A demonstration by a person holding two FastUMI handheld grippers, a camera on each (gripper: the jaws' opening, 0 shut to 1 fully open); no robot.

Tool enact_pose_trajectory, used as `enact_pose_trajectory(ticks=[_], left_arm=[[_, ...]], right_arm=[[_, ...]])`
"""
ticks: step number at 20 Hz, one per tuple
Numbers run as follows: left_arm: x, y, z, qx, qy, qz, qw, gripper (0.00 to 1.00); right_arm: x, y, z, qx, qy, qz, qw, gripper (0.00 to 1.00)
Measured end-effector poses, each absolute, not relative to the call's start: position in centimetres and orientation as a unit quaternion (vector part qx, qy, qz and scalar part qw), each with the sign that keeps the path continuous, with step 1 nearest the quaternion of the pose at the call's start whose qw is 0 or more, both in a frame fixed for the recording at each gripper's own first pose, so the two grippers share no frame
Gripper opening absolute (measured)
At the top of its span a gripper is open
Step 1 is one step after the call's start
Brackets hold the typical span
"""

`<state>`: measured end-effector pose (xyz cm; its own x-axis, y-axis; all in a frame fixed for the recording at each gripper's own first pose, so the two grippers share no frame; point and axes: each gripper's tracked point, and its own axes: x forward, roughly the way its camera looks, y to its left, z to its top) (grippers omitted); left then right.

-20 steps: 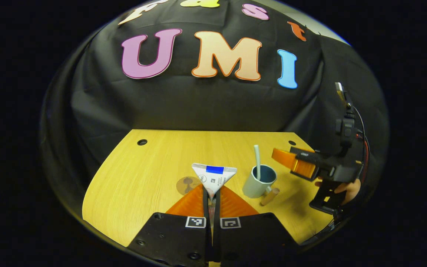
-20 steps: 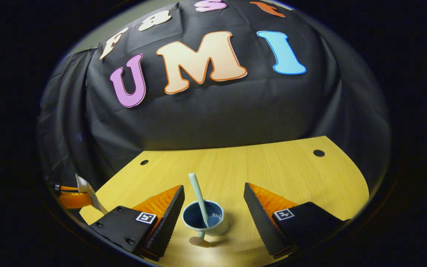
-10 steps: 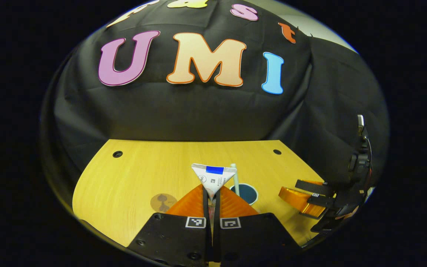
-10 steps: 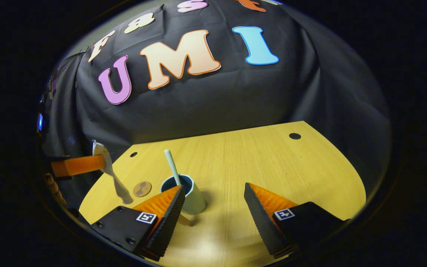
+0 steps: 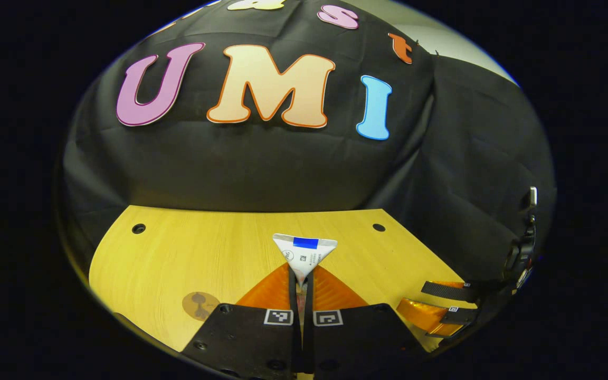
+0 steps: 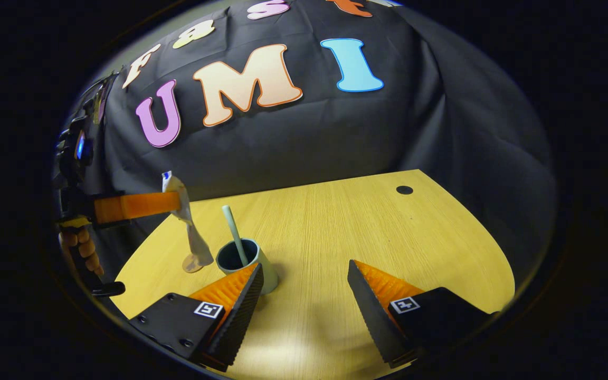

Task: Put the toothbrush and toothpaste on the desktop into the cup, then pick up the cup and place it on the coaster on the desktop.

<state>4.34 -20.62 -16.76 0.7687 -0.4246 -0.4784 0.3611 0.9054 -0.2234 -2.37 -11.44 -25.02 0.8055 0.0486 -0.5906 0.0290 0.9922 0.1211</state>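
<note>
**Toothpaste held above the desk, toothbrush in the cup**

Left gripper (image 5: 302, 287): fingers clenched on the toothpaste (image 5: 304, 254), pinching the tube between both pads. In the left gripper view the crimped flat end of the tube points away from the camera, up and forward of the fingertips. In the right gripper view the same tube (image 6: 185, 219) hangs down from the left gripper's orange fingers (image 6: 135, 206), clear of the desk (image 6: 335, 227), lower end just to the left of the cup (image 6: 246, 266) and above the coaster (image 6: 192, 263). A hand (image 6: 79, 248) grips that gripper's handle at the left edge.

Cup stands upright on the desk, partly behind the right gripper's left finger. Toothbrush (image 6: 234, 235) is in the cup, handle sticking up and leaning left.

Coaster lies flat on the desk, just left of the cup, apart from it; also visible at lower left in the left gripper view (image 5: 199, 305).

Right gripper (image 6: 304, 295): fingers spread wide, grasping nothing, low over the desk with the cup just beside the left finger. It also appears at the right edge of the left gripper view (image 5: 441, 309).
</note>
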Motion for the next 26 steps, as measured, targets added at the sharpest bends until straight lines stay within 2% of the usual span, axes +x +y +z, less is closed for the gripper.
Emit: enact_pose_trajectory(ticks=[8, 13, 16, 17, 22, 26], left_arm=[[5.1, -23.8, -18.1, -0.082, 0.285, -0.215, 0.930, 0.00], [4.3, -23.4, -20.0, -0.087, 0.315, -0.183, 0.927, 0.00], [3.7, -23.6, -20.2, -0.102, 0.317, -0.174, 0.927, 0.09], [3.4, -23.0, -20.0, -0.102, 0.308, -0.166, 0.931, 0.19], [2.2, -21.1, -19.0, -0.093, 0.281, -0.135, 0.946, 0.95], [1.3, -17.8, -18.6, -0.089, 0.274, -0.089, 0.954, 0.95]], right_arm=[[-3.1, -13.3, -25.2, 0.058, 0.320, -0.004, 0.946, 0.99], [-3.3, -13.9, -25.5, 0.064, 0.329, -0.004, 0.942, 0.99], [-3.3, -13.8, -25.8, 0.065, 0.335, 0.003, 0.940, 0.99], [-3.2, -13.9, -25.9, 0.064, 0.340, 0.001, 0.938, 0.99], [-2.3, -12.0, -25.8, 0.080, 0.367, 0.032, 0.926, 0.99], [-2.3, -8.3, -25.9, 0.076, 0.406, 0.099, 0.905, 0.99]])
